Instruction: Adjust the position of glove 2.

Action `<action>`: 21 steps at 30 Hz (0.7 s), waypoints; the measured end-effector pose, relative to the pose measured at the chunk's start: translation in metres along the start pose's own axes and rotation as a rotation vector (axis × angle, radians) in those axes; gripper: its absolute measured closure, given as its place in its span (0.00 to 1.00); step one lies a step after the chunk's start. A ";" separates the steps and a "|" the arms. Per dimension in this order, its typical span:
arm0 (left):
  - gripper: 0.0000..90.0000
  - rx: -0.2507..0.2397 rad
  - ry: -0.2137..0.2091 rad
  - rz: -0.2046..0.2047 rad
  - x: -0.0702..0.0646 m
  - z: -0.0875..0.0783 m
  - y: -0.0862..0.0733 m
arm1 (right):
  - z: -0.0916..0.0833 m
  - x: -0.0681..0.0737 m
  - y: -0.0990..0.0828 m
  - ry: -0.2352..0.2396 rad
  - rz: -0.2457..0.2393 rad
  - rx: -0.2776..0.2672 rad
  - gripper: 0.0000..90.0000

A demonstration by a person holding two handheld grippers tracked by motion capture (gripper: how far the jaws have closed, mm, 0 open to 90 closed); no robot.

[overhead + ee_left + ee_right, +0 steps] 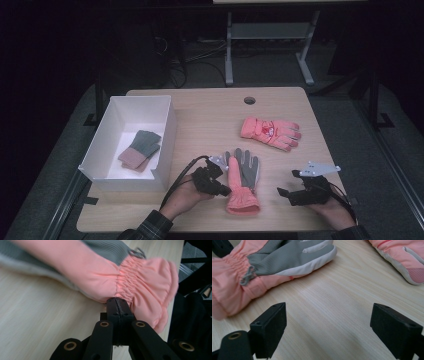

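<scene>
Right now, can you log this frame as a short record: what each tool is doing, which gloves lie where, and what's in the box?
left tool: jaws shut, tips at the gathered wrist of the near pink glove; whether fabric is pinched cannot be told
right tool: jaws open, nothing between them, over bare table to the right of that glove
near pink glove: flat on the table, grey palm up, cuff toward the person
far pink glove: lying apart, farther back and right
white box: at the table's left, holds a grey and pink knit pair

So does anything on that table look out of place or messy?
Nothing is spilled or damaged. The two pink-and-grey padded gloves lie apart, pointing different ways, while a folded grey-and-pink knit pair sits tidily in the white box.
</scene>
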State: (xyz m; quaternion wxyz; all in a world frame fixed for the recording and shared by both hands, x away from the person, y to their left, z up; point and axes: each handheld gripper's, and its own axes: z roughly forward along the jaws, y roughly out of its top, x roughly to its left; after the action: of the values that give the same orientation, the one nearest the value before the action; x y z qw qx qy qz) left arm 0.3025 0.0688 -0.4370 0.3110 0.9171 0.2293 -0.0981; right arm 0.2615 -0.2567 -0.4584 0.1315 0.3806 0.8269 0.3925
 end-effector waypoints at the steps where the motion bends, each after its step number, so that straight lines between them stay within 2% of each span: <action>1: 1.00 -0.004 -0.002 0.003 -0.001 0.002 0.001 | 0.001 0.000 0.000 0.000 -0.006 0.001 0.15; 7: 1.00 -0.005 -0.016 0.032 -0.004 0.011 0.012 | 0.001 0.000 0.000 0.000 -0.002 0.008 0.15; 10: 1.00 -0.011 -0.021 0.034 -0.004 0.015 0.016 | 0.000 -0.001 -0.001 -0.006 0.003 0.004 0.15; 17: 1.00 -0.012 -0.031 0.048 -0.006 0.026 0.027 | -0.011 -0.006 -0.008 -0.033 0.019 -0.003 0.15; 21: 1.00 -0.015 -0.032 0.056 -0.006 0.033 0.037 | -0.014 -0.009 -0.013 -0.033 0.025 -0.005 0.15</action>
State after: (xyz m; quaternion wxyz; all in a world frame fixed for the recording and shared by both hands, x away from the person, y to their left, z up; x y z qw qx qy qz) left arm 0.3140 0.0202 -0.4419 0.3243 0.9191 0.1990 -0.1023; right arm 0.2539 -0.2765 -0.4593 0.1413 0.3968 0.8189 0.3899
